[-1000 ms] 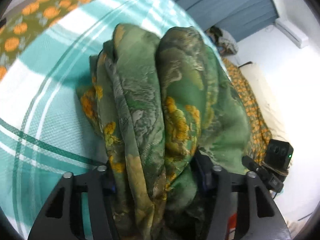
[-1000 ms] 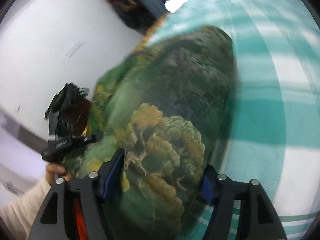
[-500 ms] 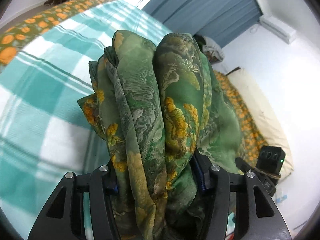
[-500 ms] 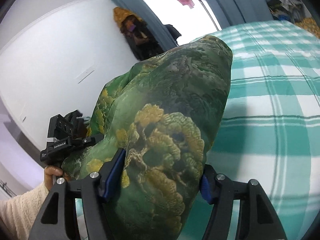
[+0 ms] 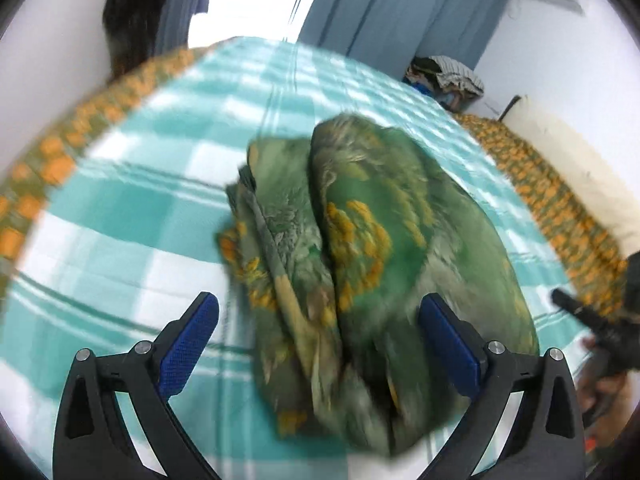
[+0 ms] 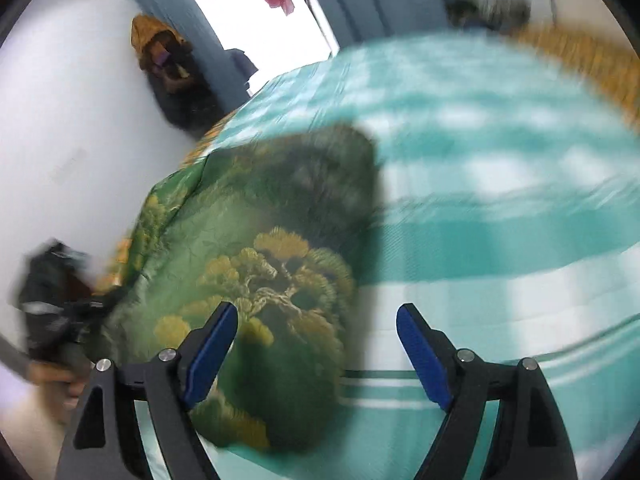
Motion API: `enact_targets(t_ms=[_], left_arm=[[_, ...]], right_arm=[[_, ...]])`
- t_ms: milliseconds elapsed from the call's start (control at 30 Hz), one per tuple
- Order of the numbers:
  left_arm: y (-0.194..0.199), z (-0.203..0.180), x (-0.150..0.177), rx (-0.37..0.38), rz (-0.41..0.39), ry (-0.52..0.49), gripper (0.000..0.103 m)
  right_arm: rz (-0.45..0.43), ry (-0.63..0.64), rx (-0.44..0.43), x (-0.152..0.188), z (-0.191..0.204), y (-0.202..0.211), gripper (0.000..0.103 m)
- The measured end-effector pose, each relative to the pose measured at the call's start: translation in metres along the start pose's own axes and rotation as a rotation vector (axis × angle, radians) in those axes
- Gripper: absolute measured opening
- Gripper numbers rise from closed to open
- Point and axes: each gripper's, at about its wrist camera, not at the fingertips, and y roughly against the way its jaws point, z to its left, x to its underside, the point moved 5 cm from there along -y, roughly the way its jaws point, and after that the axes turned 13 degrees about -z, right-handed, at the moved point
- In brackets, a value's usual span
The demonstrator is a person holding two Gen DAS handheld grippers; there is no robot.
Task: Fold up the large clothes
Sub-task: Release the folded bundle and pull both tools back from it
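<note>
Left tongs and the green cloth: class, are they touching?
Apart. In the left wrist view the left tongs stand wide open, with checked bedsheet showing between each blue pad and the green cloth.

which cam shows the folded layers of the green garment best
The left wrist view: the green floral garment shows its stacked fold edges side by side between the open left gripper. The right wrist view shows only its broad, smooth printed face beside the open right gripper.

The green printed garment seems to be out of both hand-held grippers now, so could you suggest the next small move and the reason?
Probably draw both back: the left hand-held gripper and right hand-held gripper are open, and the garment lies bundled on the checked bedspread.
</note>
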Motion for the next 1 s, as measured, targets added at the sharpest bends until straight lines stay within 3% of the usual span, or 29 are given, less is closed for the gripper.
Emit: enact_targets(t_ms=[100,300,433,600,733,800,1000], left_arm=[[0.024,-0.017,0.003,-0.06,-0.027,-0.083,0.102],[0.066,-0.045,0.014,-0.166,-0.086,-0.185,0.102],[0.09,-0.056,0.027,-0.167,-0.074,-0.156,0.102],[0.122,-0.066,0.052,-0.245,-0.098,-0.141,0.102],[0.144,-0.084,0.071,-0.217,-0.093,-0.16,0.102],[0.15,-0.092,0.075,-0.245,-0.094,-0.174,0.102],[0.169,-0.126,0.071,-0.214,-0.133,-0.201,0.102]], right_arm=[[-0.054,0.089,0.088,-0.007,0.013,0.038,0.084],[-0.065,0.159,0.192,0.005,0.021,0.099,0.084],[-0.077,0.178,0.236,0.011,0.022,0.136,0.084],[-0.093,0.258,0.299,0.038,0.026,0.177,0.084],[-0.077,0.26,0.286,0.074,0.021,0.205,0.084],[-0.077,0.233,0.288,0.089,0.013,0.218,0.084],[-0.088,0.193,0.278,0.087,0.011,0.236,0.084]])
